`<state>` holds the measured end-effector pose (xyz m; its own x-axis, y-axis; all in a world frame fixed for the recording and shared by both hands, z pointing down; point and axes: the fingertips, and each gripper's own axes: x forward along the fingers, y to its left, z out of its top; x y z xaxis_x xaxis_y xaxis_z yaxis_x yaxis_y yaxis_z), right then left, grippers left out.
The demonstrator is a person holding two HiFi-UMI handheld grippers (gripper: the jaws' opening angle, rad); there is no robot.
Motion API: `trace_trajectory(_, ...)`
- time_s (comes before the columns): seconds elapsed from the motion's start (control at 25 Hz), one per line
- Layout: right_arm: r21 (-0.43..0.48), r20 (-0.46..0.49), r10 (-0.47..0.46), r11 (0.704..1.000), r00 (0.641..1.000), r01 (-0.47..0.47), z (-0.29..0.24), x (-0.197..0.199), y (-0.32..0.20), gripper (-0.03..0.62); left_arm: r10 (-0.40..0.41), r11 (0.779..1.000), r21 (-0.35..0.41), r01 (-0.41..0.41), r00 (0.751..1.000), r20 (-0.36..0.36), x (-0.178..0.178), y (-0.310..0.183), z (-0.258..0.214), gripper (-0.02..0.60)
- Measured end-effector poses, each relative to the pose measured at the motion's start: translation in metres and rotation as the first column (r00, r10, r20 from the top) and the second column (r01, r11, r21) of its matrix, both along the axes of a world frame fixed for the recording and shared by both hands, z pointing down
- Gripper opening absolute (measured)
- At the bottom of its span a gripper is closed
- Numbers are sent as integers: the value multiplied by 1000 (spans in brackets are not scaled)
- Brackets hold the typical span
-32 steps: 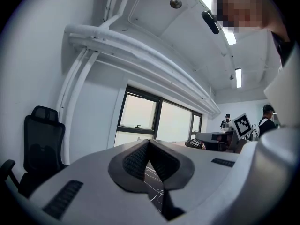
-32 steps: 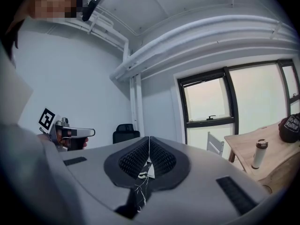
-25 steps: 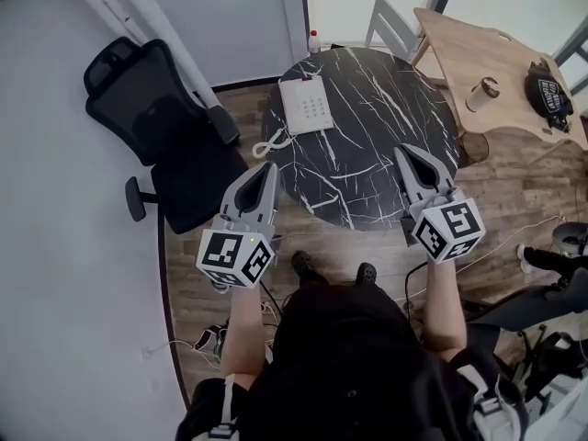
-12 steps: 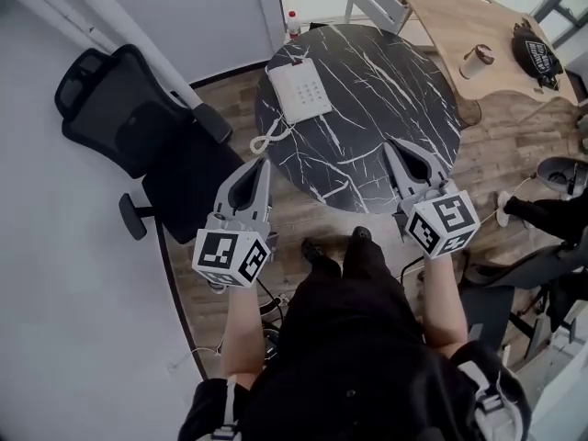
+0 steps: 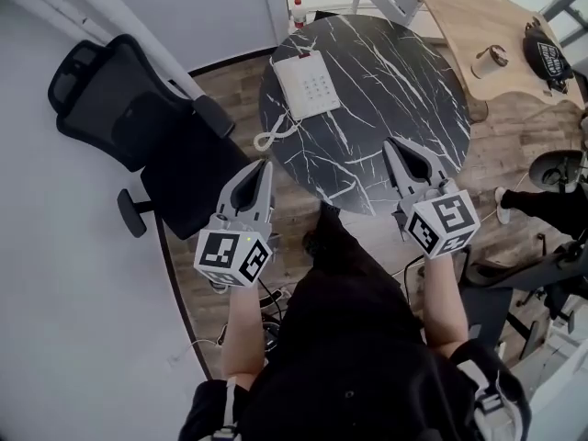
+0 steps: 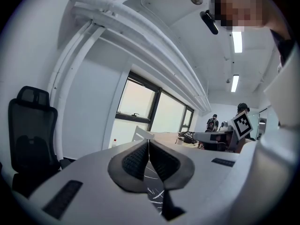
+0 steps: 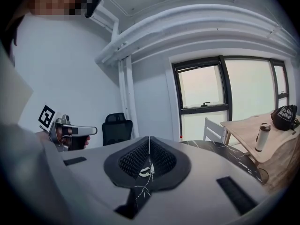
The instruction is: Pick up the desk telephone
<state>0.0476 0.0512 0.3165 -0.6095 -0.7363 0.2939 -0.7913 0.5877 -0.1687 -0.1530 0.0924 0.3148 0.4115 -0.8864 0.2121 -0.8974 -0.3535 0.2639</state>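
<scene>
**A:** Where are the two claws hanging?

**B:** The left claw (image 5: 263, 167) is hovering just off the near-left edge of the round black marble table (image 5: 404, 81). The right claw (image 5: 391, 147) is hovering over the table's near edge. Both are pointing away from the person.

**A:** Are they gripping anything?

**B:** No. The left claw's jaws are pressing together with nothing between them, and the right claw's jaws are doing the same.

**A:** And the desk telephone?

**B:** The white desk telephone (image 5: 309, 85) is lying flat on the table. It is well ahead of the left claw and a little to its right, and ahead and to the left of the right claw. Neither claw is touching it. Its coiled cord (image 5: 269, 139) is looping at the table's edge, between the phone and the left claw.

**A:** Anything else nearby?

**B:** A black office chair (image 5: 138, 127) is standing to the left of the left claw. A wooden table (image 5: 459, 16) is sitting far ahead and to the right of the right claw, carrying a cup (image 5: 487, 60).
</scene>
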Motion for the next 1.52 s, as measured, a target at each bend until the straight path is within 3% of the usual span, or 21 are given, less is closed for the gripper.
trace_trajectory(0.8, -55, 4, -41, 998, 999, 41, 38, -8, -130, 32, -4, 998, -60, 6, 999, 34, 4, -120, 26, 17)
trace_trajectory(1.52, -208, -52, -126, 971, 991, 113, 102, -28, -155, 35, 11, 979, -204, -9, 1000, 11, 12, -150, 95, 20)
